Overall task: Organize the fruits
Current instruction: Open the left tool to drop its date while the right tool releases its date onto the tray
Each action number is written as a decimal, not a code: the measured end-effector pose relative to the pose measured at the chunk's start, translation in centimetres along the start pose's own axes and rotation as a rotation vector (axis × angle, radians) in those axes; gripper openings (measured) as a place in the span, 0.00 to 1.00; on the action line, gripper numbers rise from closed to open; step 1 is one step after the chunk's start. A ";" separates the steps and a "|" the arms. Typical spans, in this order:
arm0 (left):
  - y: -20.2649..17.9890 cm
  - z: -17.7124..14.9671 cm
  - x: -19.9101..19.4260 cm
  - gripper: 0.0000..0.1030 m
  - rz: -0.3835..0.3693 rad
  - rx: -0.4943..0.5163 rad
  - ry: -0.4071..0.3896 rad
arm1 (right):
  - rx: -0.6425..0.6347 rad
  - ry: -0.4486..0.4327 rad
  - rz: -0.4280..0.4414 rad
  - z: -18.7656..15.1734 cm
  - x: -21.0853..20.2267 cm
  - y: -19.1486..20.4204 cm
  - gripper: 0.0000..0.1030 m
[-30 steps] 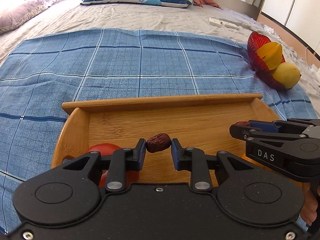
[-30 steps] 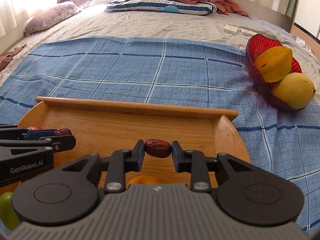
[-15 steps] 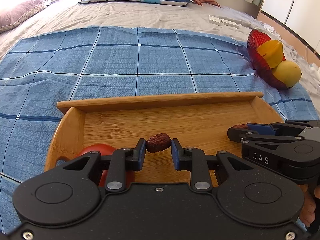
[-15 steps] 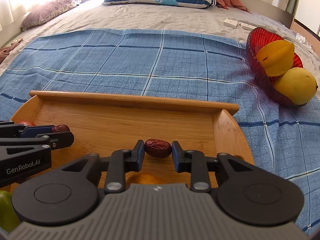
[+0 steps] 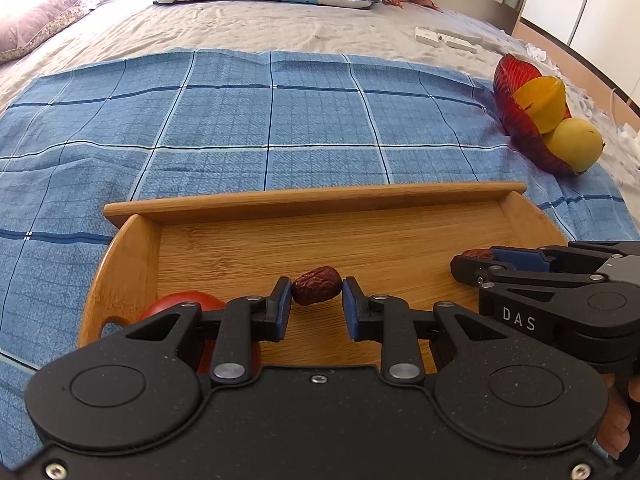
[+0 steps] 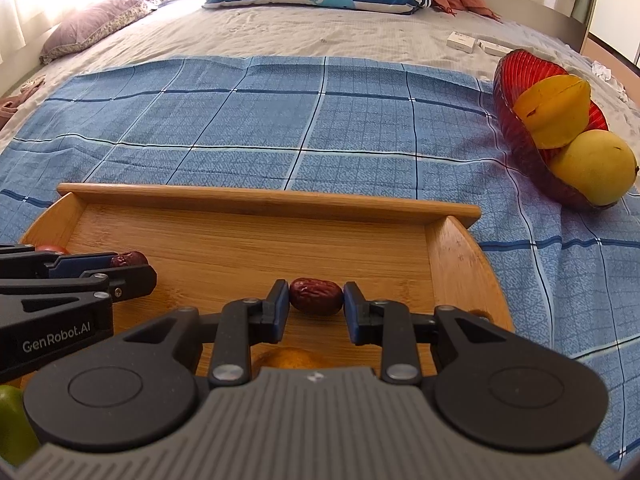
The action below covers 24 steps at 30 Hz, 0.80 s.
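- The left gripper (image 5: 316, 300) pinches a red date (image 5: 317, 291) just above the wooden tray (image 5: 320, 200), probably to set it down there.
- The right gripper (image 6: 316, 300), jaws opening, has its own date (image 6: 316, 296) between the pads over the tray's right part; a release seems likely.

Tray (image 5: 312, 200) lies on the cloth (image 5: 240, 120); bowl (image 5: 516, 120) far right holds fruit.

Over the wooden tray (image 6: 256, 236), the right tool (image 6: 316, 305) is opening its jaws around a red date (image 6: 316, 296) still touching both pads, while the left tool (image 6: 134, 266) is gripping another date (image 6: 130, 258) beside it.
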<state>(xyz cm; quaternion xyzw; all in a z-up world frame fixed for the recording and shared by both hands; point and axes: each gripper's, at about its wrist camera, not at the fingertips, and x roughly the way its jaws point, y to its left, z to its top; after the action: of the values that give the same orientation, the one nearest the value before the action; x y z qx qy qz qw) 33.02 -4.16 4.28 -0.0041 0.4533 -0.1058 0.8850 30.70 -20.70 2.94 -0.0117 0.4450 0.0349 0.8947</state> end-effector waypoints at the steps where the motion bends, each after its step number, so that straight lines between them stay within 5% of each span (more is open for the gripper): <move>1: -0.1 0.0 0.0 0.25 0.004 0.004 0.000 | 0.000 0.001 0.001 0.0 0.0 0.0 0.35; 13: -0.7 0.1 0.5 0.26 0.045 0.015 -0.003 | 0.020 0.005 0.009 -0.2 0.1 -0.3 0.40; 24: -0.7 0.2 -0.3 0.54 0.034 0.010 -0.019 | 0.053 -0.016 0.034 -0.2 -0.7 -0.7 0.51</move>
<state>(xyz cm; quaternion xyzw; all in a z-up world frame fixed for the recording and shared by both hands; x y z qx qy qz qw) 32.91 -4.83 4.75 0.0072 0.4444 -0.0929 0.8910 30.20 -21.46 3.35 0.0197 0.4386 0.0386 0.8976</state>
